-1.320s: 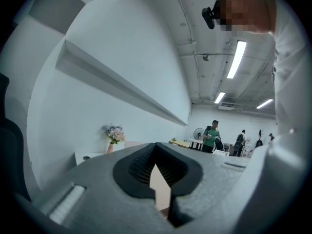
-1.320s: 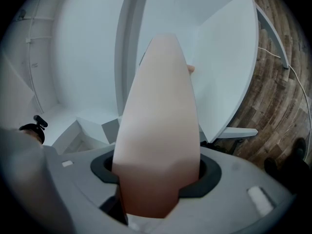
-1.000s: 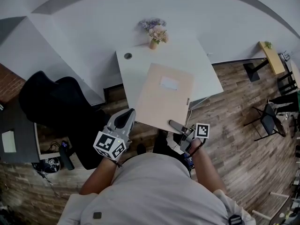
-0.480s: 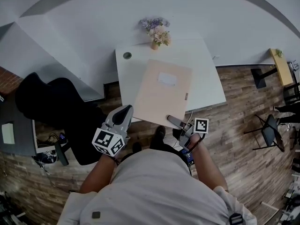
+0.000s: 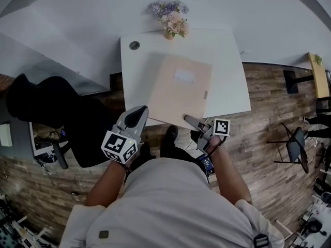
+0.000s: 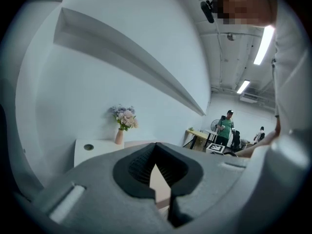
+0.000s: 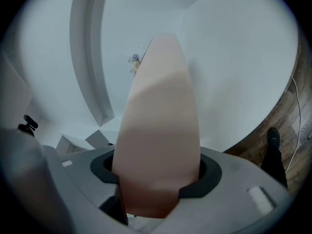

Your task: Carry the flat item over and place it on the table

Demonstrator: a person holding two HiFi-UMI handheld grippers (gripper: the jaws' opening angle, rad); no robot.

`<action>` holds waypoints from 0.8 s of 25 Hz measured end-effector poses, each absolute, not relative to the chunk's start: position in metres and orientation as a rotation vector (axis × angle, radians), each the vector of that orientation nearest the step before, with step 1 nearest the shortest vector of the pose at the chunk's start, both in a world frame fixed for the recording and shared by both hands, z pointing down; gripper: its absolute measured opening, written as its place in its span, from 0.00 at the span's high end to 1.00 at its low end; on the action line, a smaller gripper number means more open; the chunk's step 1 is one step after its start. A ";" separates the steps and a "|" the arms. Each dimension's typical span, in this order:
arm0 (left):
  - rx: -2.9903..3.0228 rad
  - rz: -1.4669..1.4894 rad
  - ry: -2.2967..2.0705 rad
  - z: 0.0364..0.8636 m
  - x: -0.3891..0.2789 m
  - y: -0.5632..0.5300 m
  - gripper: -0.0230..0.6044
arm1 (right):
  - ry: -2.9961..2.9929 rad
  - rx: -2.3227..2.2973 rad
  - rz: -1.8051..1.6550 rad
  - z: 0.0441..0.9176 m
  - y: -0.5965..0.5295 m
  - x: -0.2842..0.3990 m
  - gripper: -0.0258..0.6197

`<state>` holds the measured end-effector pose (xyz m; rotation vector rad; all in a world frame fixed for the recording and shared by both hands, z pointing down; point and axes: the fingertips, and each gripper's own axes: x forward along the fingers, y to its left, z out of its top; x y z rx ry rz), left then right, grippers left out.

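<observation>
The flat item is a beige board [image 5: 181, 94] with a small white label, held level over the white table [image 5: 227, 87]. Its near edge overhangs the table's front edge. I cannot tell whether its far part touches the tabletop. My left gripper [image 5: 138, 114] grips the near left corner; in the left gripper view the board [image 6: 160, 184] shows as a thin strip between the narrow jaws [image 6: 157, 155]. My right gripper [image 5: 190, 121] is shut on the near right corner, and the board [image 7: 158, 121] fills the space between its jaws [image 7: 156, 199].
A vase of flowers [image 5: 170, 24] stands at the table's far edge, by a round cable hole [image 5: 134, 45]. A black chair [image 5: 46, 107] is left of the table. White wall lies behind, wood floor [image 5: 274, 133] to the right. People stand far off [image 6: 225, 128].
Both grippers and the board have moved forward toward the table and sunk a little. More of the board now lies over the tabletop. Both grips are unchanged.
</observation>
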<state>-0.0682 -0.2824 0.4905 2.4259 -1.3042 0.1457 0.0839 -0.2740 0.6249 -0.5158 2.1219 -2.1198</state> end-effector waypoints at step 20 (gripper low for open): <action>2.259 0.217 -1.377 0.559 -0.052 -0.323 0.96 | 2.215 -0.496 -2.197 0.714 -0.334 0.107 0.47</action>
